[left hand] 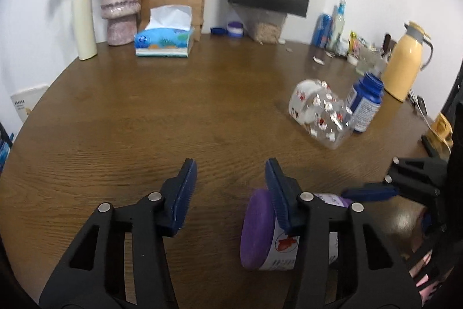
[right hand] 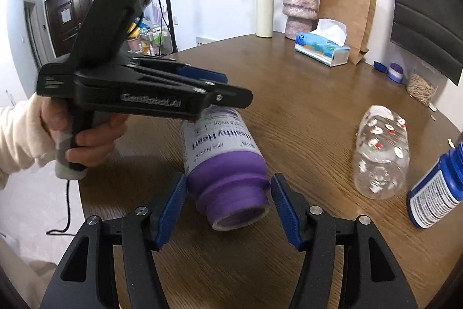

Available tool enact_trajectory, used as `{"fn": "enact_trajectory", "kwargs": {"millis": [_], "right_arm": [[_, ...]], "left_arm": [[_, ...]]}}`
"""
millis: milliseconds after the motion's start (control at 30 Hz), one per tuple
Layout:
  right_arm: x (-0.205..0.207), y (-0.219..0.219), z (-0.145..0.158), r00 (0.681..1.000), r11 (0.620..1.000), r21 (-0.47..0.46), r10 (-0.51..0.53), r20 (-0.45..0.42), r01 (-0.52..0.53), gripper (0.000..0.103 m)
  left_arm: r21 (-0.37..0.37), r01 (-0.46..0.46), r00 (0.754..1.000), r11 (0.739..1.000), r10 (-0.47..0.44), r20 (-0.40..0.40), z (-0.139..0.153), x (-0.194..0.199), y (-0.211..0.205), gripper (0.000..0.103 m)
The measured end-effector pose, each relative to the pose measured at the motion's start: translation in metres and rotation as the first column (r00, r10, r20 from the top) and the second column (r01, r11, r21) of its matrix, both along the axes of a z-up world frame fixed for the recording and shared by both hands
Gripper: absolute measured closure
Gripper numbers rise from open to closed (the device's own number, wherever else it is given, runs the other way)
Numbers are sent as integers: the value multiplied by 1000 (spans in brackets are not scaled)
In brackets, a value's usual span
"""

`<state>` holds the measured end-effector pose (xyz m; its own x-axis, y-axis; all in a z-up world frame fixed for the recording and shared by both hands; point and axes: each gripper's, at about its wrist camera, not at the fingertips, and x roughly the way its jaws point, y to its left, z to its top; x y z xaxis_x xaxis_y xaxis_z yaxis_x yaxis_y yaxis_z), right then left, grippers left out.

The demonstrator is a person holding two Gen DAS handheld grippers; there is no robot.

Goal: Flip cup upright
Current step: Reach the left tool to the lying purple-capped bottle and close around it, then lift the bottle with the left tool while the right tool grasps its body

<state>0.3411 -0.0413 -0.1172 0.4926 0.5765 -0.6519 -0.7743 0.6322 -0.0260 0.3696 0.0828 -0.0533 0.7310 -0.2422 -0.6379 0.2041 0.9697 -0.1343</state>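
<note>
My right gripper's (right hand: 228, 178) fingers (right hand: 170, 201) stand apart, one on each side of the neck of the purple plastic bottle with a white "Healthy Heart" label (right hand: 222, 164). They flank it without clamping. The bottle lies on its side on the round brown wooden surface (right hand: 303, 112), with its uncapped mouth facing my right camera. My left gripper (left hand: 231, 170) is also spread wide with nothing between its fingers. It hangs over the bottle's flat base end, and in the left view that base (left hand: 257, 230) sits just outside the right-hand finger. A hand (right hand: 84, 135) in a cream sleeve grips its handle. To the right, well apart, a clear plastic cup printed with small red-and-white figures (right hand: 382, 152) lies tipped over. A blue bottle (right hand: 437, 187) lies just beside it.
</note>
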Motion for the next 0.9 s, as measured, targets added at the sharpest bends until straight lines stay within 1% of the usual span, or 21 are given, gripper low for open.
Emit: {"fn": "enact_trajectory", "kwargs": {"millis": [67, 100, 233, 300, 367, 400, 467, 533, 567, 600, 633, 700, 733, 767, 800, 833, 867, 900], "right_arm": [[1, -8, 0, 1000, 1000, -13, -24, 7, 24, 37], [1, -12, 1, 999, 999, -11, -38, 5, 38, 37], [13, -32, 2, 990, 990, 27, -140, -21, 141, 37], [18, -37, 2, 984, 984, 48, -172, -42, 174, 37], [17, -38, 2, 980, 979, 56, -194, -43, 197, 37], [17, -38, 2, 978, 977, 54, -207, -38, 208, 37], [17, -37, 3, 974, 973, 53, -224, -35, 225, 37], [16, -40, 4, 969, 967, 63, -244, -35, 246, 37], [17, -43, 5, 966, 963, 72, -257, -38, 259, 37], [16, -47, 6, 962, 958, 84, -270, -42, 273, 37], [16, -51, 7, 958, 953, 96, -284, -46, 287, 37], [12, -60, 9, 954, 946, 121, -296, -51, 300, 37], [10, -64, 11, 952, 943, 130, -301, -53, 305, 37], [9, -66, 12, 951, 942, 134, -304, -52, 309, 37], [6, -70, 14, 950, 940, 138, -309, -49, 313, 37], [5, -72, 15, 949, 939, 140, -311, -48, 315, 37], [2, -76, 16, 948, 937, 144, -313, -48, 317, 37], [0, -78, 17, 948, 937, 146, -314, -48, 317, 37]], "left_arm": [[3, 15, 1000, 1000, -15, 3, -1, -3, -4, 61], [18, 21, 1000, 1000, -21, 7, -1, -5, -7, 61], [66, 30, 999, 997, -32, 20, -2, -16, -13, 61], [82, 30, 999, 996, -32, 21, -2, -23, -14, 60], [70, 34, 999, 997, -35, 22, 0, -27, -12, 58], [45, 35, 999, 998, -36, 20, 2, -28, -9, 55], [-15, 52, 999, 999, -52, -6, 7, -30, -4, 45], [-88, 96, 992, 991, -102, -68, 10, -28, -3, 16], [-150, 153, 975, 977, -174, -137, 11, -24, -6, 11], [-175, 187, 961, 967, -217, -170, 11, -22, -10, 10], [-178, 202, 953, 963, -236, -192, 11, -20, -15, 10], [-100, 211, 941, 972, -229, -249, 9, -10, -34, 10], [-71, 219, 931, 973, -231, -282, 6, -4, -41, 13], [-57, 232, 918, 971, -238, -316, 2, 3, -49, 15], [-53, 246, 905, 968, -249, -345, -3, 8, -55, 24], [-39, 255, 896, 966, -251, -367, -7, 12, -61, 41], [-25, 275, 883, 961, -263, -388, -12, 15, -67, 42], [-10, 291, 877, 957, -271, -396, -16, 14, -73, 43]]}}
